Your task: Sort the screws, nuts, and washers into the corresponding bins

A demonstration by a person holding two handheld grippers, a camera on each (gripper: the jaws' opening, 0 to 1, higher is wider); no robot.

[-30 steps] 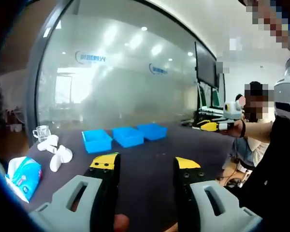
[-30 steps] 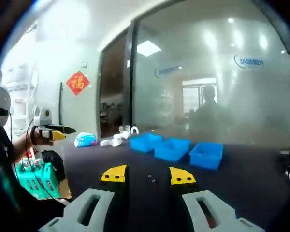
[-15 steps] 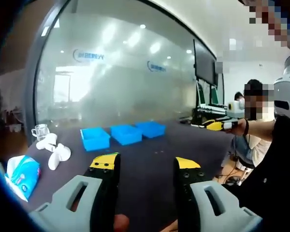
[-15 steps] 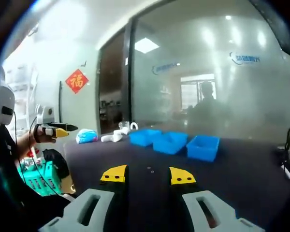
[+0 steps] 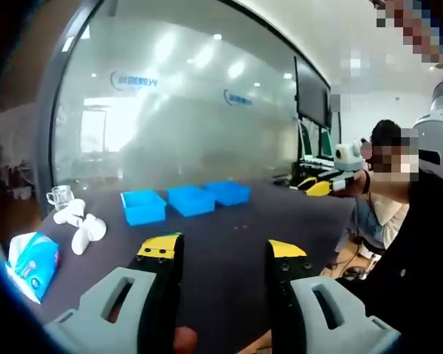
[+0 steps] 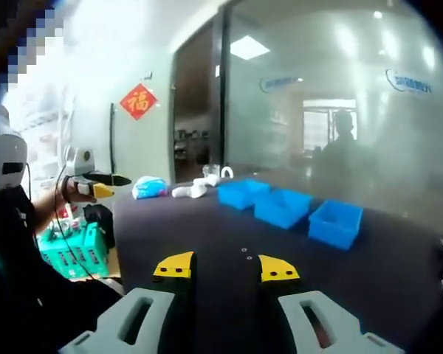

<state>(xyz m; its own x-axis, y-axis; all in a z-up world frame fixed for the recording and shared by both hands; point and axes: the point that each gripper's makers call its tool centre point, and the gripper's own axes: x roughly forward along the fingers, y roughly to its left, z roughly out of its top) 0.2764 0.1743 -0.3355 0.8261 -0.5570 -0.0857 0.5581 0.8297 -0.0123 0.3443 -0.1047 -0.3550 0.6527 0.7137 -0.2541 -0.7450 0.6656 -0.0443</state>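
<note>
Left gripper [image 5: 223, 254] at 6 o'clock of the left gripper view, jaws spread, nothing between them. Right gripper [image 6: 225, 267] at 6 o'clock of the right gripper view, likewise released and empty. Both are held up above the dark table [image 5: 229, 221], not touching it.

Just past the right jaws, at 12 o'clock from the tips, a few small bright specks [image 6: 245, 253] lie on the table: probably the hardware to sort, too small to tell screw, nut or washer.

Further out, three blue bins [image 6: 283, 206] stand in a row at 1 o'clock in the right gripper view, and around 11 o'clock in the left gripper view [image 5: 188, 200]. What is in them cannot be seen.

At 9 o'clock in the left gripper view: tissue pack [image 5: 31, 262], white plastic pieces [image 5: 83, 230], glass cup [image 5: 59, 197].

Versus a second ago, the right gripper view has swung, so the bins sit more to 2 o'clock and look closer; the left gripper view has barely shifted. The things haven't moved. Judgement: sorting not started, arms only lining up; first pick is likely the specks.
</note>
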